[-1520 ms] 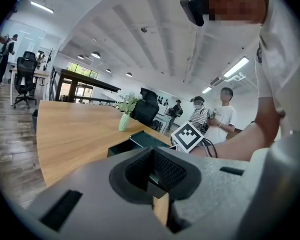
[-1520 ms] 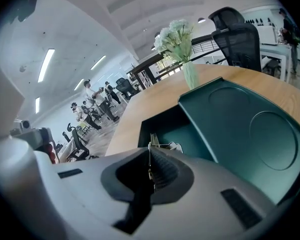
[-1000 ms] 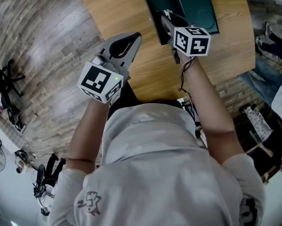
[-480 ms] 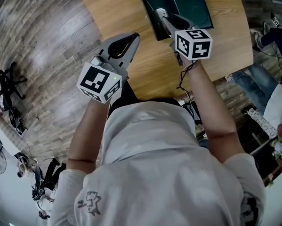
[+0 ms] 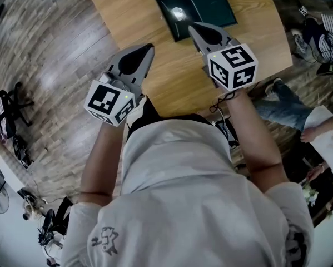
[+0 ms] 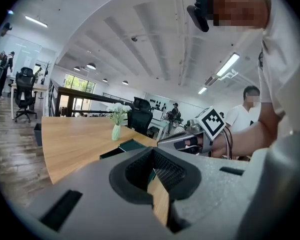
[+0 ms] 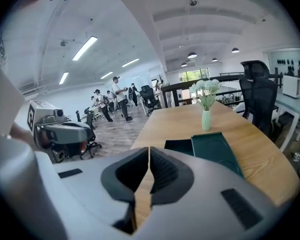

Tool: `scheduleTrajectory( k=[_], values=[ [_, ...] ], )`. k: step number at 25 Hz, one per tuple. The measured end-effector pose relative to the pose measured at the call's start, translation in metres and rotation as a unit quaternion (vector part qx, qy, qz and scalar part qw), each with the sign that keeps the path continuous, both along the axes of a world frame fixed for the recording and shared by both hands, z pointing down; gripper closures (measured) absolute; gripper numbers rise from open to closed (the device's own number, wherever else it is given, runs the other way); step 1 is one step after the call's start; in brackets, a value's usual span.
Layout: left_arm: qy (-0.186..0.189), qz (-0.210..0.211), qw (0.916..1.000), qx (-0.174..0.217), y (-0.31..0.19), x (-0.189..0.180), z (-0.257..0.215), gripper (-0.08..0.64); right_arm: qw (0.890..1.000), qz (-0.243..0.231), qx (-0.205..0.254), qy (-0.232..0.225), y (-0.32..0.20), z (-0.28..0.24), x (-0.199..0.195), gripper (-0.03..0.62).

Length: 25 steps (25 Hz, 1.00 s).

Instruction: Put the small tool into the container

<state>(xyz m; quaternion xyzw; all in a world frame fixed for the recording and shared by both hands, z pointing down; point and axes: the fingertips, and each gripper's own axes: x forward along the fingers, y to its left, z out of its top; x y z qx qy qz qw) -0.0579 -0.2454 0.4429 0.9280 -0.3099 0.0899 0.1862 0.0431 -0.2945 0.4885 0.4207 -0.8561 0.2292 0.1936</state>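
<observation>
A dark green container sits open on the wooden table, with its lid lying beside it on the right. A small shiny tool lies inside the container. My right gripper hovers just short of the container's near edge; its jaws are closing, almost touching, with nothing between them. The right gripper view shows the same narrow slit at the right gripper and the container ahead. My left gripper hangs over the table's left front, shut and empty.
A small vase of pale flowers stands on the table beyond the lid. Office chairs and several people are farther off. The table's near edge lies just in front of the person's body.
The right gripper has pulled back from over the container toward the person and its jaws have gone from wide to nearly closed. The small tool now lies in the container.
</observation>
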Motion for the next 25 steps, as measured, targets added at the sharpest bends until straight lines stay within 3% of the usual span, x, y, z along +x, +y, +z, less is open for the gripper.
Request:
scheduleTrajectory(
  k=[10,25],
  values=[
    [-0.006,-0.002,0.9995,0.029,0.049,0.004,-0.025,0.554,0.998,-0.032,0.056,-0.010,0.064,-0.047,0.005,0.586],
    [0.004,-0.014,0.9968,0.079,0.109,0.018,-0.100,0.554,0.989,-0.057,0.130,-0.029,0.139,-0.119,0.033,0.586]
  ],
)
